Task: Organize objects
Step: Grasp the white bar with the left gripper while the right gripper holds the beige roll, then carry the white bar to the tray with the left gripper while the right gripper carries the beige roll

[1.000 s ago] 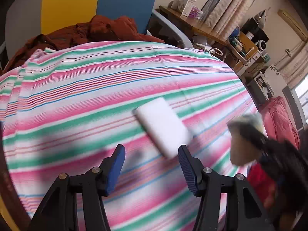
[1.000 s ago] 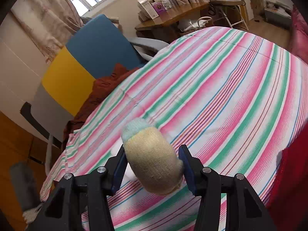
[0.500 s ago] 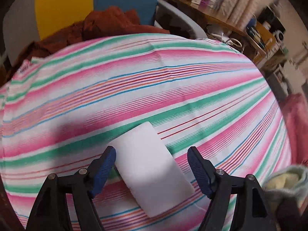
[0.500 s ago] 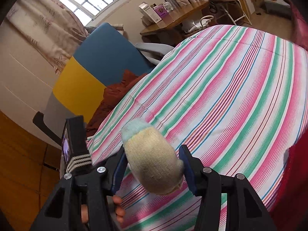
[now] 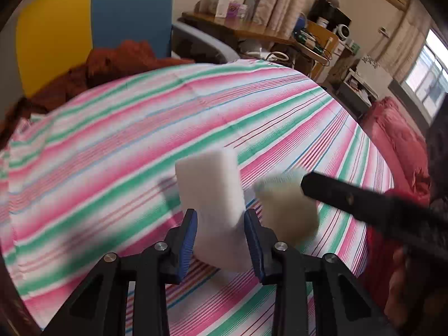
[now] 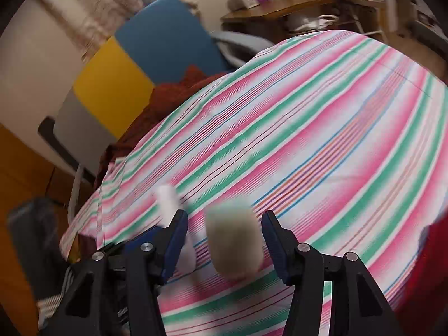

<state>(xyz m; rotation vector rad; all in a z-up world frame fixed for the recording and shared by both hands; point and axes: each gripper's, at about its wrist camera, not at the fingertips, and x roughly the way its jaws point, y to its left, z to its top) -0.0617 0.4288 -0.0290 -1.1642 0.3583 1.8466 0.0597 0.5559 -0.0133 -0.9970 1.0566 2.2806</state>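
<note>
Left gripper [image 5: 219,236], with its black frame and blue ribbed pads, is clamped on a white rectangular foam block [image 5: 214,204]. The block stands up between the pads, tilted a little to the left, its sides pinched in where the pads press and its top corners rounded. It is lifted clear of the pink, green and white striped cloth [image 5: 117,140], which spreads out beneath it.

Right gripper [image 6: 224,242] has its jaws spread wide. Between them sits a rolled cream sock with a pale blue-green end [image 6: 233,240], a soft blunt cylinder with a knitted surface. Motion blur hides its edges, and gaps show on both sides, so neither pad appears to touch it; whether it rests on the cloth or is in the air cannot be told. In the left wrist view this sock [image 5: 285,210] lies just right of the foam block, with the right gripper's black finger [image 5: 350,198] reaching across from the right.

Beyond the far edge of the cloth lies a crumpled rust-brown garment [image 5: 112,64], against a panel of yellow and blue [image 5: 84,19]. Farther right stands a cluttered wooden desk [image 5: 252,30].
</note>
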